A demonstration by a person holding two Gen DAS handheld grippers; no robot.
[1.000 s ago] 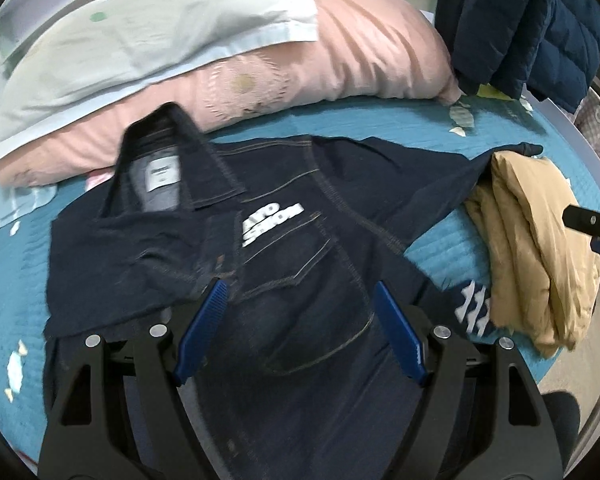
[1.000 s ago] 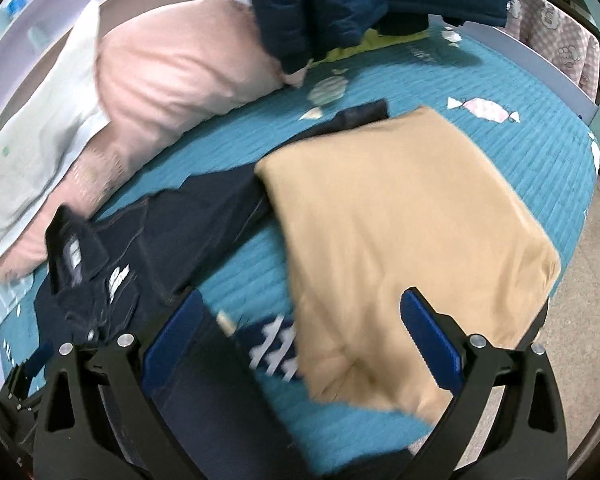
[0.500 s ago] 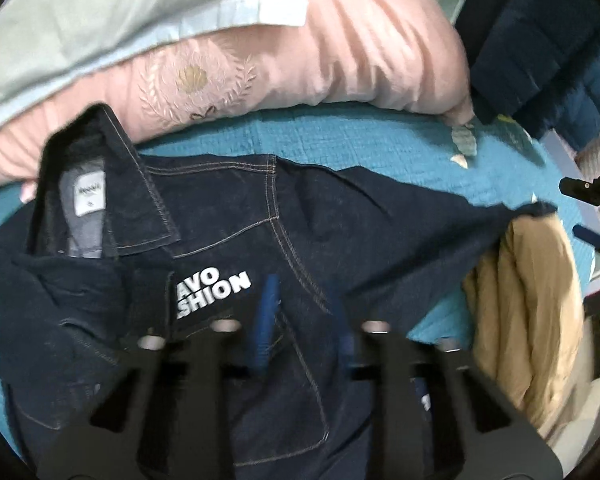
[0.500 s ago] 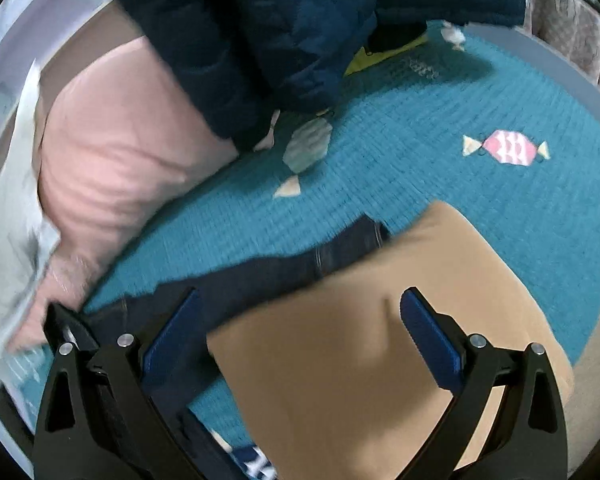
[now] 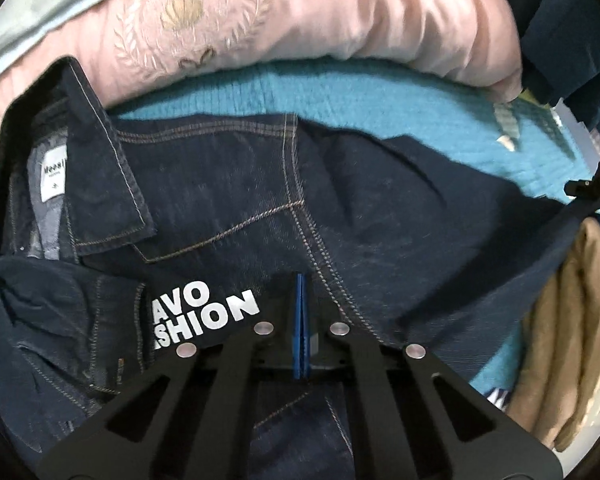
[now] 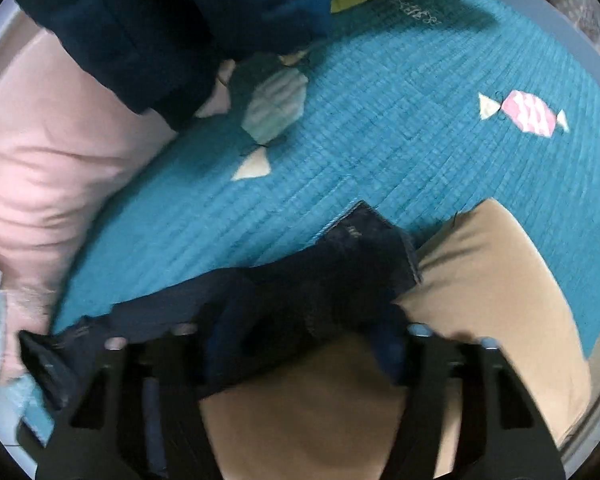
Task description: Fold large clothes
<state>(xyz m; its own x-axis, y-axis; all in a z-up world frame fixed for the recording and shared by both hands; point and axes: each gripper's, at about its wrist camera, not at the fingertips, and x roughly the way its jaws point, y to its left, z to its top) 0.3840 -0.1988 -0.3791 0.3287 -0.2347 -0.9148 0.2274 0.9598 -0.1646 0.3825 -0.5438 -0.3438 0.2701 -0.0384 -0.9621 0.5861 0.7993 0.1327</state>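
1. Dark denim jacket (image 5: 228, 208) lies spread front-up on the teal bedspread (image 5: 340, 96), collar toward the pink pillow (image 5: 300, 12), one sleeve (image 6: 340, 264) running away from the pillow onto the folded tan garment (image 6: 480, 300).
2. My read: the step is a sleeve fold back across the jacket body. I'd lift the cuff clear of the tan garment first, so that pile isn't dragged.
3. Right gripper (image 6: 304, 344) has just been narrowing, with the sleeve end between its jaws. Blur hides the pads; I can't tell if they bite yet.
4. Left gripper (image 5: 302, 320) is fully pinched together over the chest, below the pillow, beside the white lettering (image 5: 204, 312). Nothing visibly caught.
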